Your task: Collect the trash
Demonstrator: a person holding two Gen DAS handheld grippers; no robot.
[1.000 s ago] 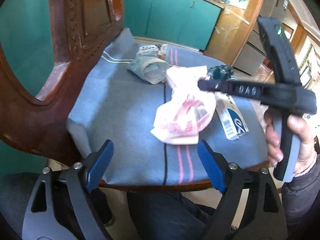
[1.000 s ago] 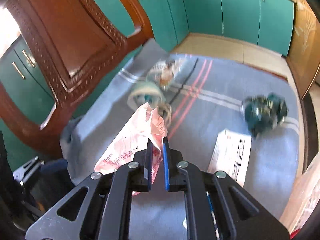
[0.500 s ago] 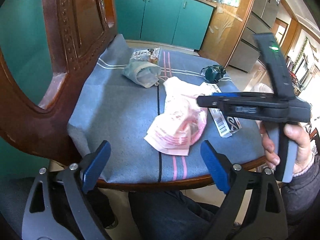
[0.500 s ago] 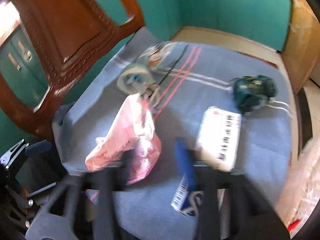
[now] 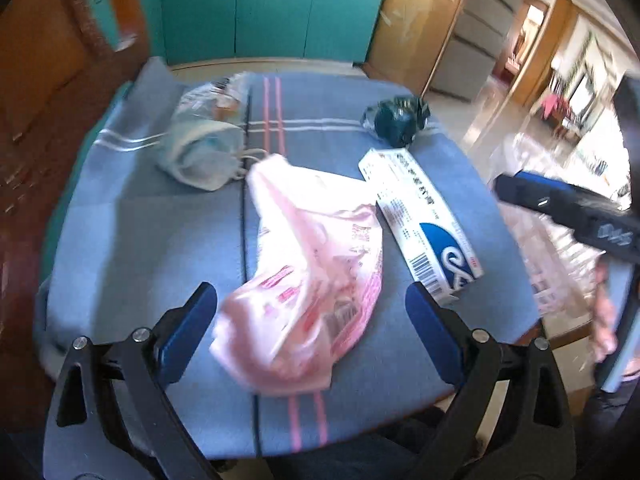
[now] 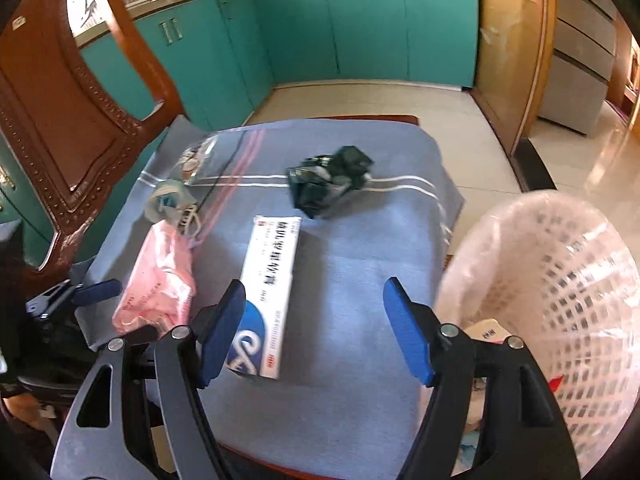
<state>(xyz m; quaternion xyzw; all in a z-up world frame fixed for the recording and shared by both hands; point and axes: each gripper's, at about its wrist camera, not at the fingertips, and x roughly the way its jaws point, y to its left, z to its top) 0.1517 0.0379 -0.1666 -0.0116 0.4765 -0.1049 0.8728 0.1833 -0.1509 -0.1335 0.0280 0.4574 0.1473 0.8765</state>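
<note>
Trash lies on a chair seat covered by a blue-grey cloth. A crumpled pink plastic bag rests just ahead of my left gripper, whose jaws are opening wide, with the bag's near end between the fingers and untouched. My right gripper hovers over the seat's right half, its jaws also opening and holding nothing. Its left finger overlaps the near end of a white and blue box. Farther back sit a dark green crumpled wrapper, a rolled pale mask and a clear wrapper.
A pink lattice basket lined with clear plastic stands right of the chair, some scraps inside. The carved wooden chair back rises on the left. Teal cabinets line the far wall across tiled floor.
My right gripper let go of the pink bag, opened and swung right over the box toward the basket. My left gripper came forward over the seat up to the bag.
</note>
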